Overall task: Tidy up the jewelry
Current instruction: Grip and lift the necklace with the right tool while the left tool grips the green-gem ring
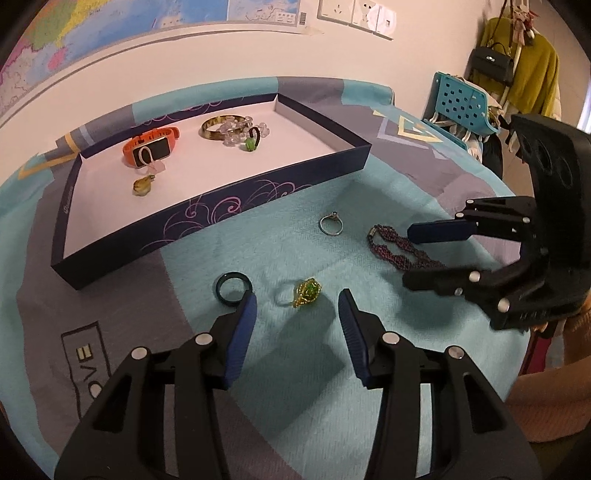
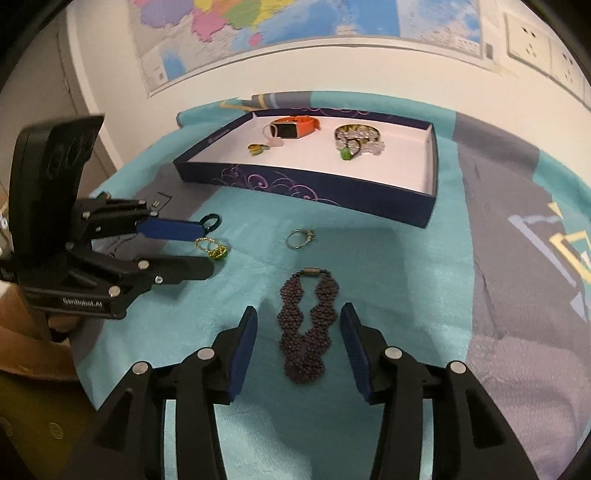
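Note:
A dark blue box point(image 1: 258, 201) point(image 2: 306, 190) with a white floor holds an orange watch point(image 1: 151, 146), a gold bangle point(image 1: 216, 127), clear beads and small pendants. On the teal cloth lie a green-and-gold ring point(image 1: 306, 291) point(image 2: 216, 249), a dark green ring point(image 1: 233, 286) point(image 2: 211, 222), a silver ring point(image 1: 331, 224) point(image 2: 300, 238) and a purple beaded bracelet point(image 1: 399, 253) point(image 2: 306, 325). My left gripper point(image 1: 297, 306) point(image 2: 205, 249) is open, just short of the green-and-gold ring. My right gripper point(image 2: 299, 321) point(image 1: 408, 254) is open around the beaded bracelet.
The table is covered by a teal and grey cloth point(image 1: 388, 177). A wall with a map point(image 2: 280, 22) stands behind the box. A blue chair point(image 1: 461, 103) and hanging clothes point(image 1: 524, 70) are off the table's far right.

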Tool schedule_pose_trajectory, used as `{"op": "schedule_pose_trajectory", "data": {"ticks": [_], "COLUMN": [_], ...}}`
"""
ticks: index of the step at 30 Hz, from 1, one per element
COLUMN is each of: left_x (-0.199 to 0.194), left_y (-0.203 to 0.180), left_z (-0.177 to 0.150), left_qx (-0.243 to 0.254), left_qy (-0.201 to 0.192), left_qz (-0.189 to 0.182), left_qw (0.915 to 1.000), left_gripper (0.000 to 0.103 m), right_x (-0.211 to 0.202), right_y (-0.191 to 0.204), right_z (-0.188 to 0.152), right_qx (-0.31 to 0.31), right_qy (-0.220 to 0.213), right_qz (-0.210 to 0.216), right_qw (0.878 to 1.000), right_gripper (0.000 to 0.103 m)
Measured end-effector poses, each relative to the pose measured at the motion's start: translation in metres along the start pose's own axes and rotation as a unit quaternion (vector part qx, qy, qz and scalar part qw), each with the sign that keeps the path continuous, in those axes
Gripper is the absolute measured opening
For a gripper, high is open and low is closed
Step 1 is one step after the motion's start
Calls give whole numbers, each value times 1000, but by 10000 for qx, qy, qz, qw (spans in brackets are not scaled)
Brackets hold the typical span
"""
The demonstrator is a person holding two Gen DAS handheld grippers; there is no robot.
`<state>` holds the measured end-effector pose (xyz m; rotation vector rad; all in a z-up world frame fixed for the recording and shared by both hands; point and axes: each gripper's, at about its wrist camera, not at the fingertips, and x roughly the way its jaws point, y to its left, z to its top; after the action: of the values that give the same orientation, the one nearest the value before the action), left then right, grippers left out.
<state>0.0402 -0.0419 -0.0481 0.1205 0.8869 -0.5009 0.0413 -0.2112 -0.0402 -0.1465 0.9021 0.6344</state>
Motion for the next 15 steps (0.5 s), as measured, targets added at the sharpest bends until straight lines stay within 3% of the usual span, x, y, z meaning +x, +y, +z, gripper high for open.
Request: {"op": "schedule_pose_trajectory", "data": {"ticks": [3, 7, 10, 14, 15], "left_x": [1, 3, 4, 5, 4], "left_y": [-1, -4, -5, -3, -1], "left_z": [2, 2, 3, 3, 4], "left_qx": [1, 13, 28, -33, -80], "left_qy": [7, 29, 49, 44, 34], "left_qz": [-33, -11, -28, -12, -42], "left_qw": [10000, 10000, 10000, 10000, 10000], "left_gripper": [41, 35, 20, 13, 13], "right_x": [1, 0, -1, -3, -4], "right_y": [1, -1, -8, -12, -14], "right_z": [0, 0, 0, 0, 1], "right_qx": [-59, -43, 97, 230, 294], "right_qy": [-23, -61, -79, -140, -166], "right_qz": [-67, -215, -186, 33, 117], "right_qw": [10000, 9997, 9997, 9996, 9994], "right_gripper": [44, 26, 13, 9, 1]}}
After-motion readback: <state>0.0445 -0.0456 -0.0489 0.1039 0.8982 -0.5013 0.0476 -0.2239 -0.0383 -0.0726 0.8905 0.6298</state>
